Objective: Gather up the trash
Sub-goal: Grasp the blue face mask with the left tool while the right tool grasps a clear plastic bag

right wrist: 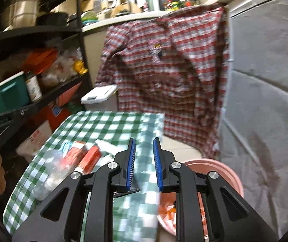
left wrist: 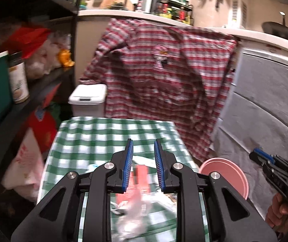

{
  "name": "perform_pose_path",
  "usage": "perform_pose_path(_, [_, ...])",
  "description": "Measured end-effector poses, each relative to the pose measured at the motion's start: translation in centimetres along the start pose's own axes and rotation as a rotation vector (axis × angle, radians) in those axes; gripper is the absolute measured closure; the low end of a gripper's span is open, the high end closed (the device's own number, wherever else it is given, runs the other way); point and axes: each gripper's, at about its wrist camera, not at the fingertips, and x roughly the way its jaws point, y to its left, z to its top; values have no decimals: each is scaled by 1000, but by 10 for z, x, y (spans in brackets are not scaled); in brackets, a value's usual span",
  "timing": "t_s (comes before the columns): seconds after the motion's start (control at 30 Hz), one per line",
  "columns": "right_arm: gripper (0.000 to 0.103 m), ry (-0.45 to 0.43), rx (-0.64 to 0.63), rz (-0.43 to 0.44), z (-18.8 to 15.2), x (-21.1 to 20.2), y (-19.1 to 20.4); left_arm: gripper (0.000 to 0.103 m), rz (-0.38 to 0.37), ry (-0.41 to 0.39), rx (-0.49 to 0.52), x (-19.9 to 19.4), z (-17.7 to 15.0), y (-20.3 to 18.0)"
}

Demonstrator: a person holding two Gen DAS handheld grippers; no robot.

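Observation:
A pile of trash lies on the green checked tablecloth (left wrist: 95,137): red and white cartons (right wrist: 88,158), a clear plastic bag (right wrist: 53,173) and white wrappers. In the left wrist view a red carton (left wrist: 142,177) and crumpled clear plastic (left wrist: 132,221) sit below my left gripper (left wrist: 143,144), which is open and empty above them. My right gripper (right wrist: 144,143) is open and empty over the table's right edge. A pink bin (right wrist: 222,173) stands right of the table with orange and white scraps inside; it also shows in the left wrist view (left wrist: 224,171).
A red plaid shirt (left wrist: 164,76) hangs from the counter behind the table. A white lidded bin (left wrist: 87,98) stands at the far left corner. Black shelves (right wrist: 33,34) with pots, jars and bags fill the left. Grey cloth (right wrist: 264,100) covers the right side.

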Motion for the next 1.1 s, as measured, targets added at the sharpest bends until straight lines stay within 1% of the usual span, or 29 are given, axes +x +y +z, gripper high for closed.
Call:
perform_pose_path(0.17, [84,55,-65,82,-16,18,35,82,42,20,-6,3,-6,33])
perform_pose_path(0.37, [84,109,-143,125,-35,39,69,82,71,56,-4,16,-18,66])
perform_pose_path(0.5, [83,133,-215,142,-47,49,88,82,72,108,-47,35,-30,86])
perform_pose_path(0.6, [80,161,-257,158,-55,56,100,81,64,166,-80,56,-41,99])
perform_pose_path(0.8, [77,227,-324,184,-68,71,112,81,26,258,-142,88,-58,110])
perform_pose_path(0.83, [74,245,-331,189,-71,74,113,79,18,270,-155,91,-60,112])
perform_pose_path(0.87, [74,265,-343,191,-74,78,115,75,12,282,-169,96,-63,113])
perform_pose_path(0.9, [74,275,-355,188,-77,81,117,72,6,292,-177,99,-65,113])
perform_pose_path(0.93, [74,283,-363,188,-78,83,118,70,2,301,-179,102,-67,113])
perform_pose_path(1.1, [74,309,-402,168,-86,91,123,70,-2,335,-159,114,-74,108])
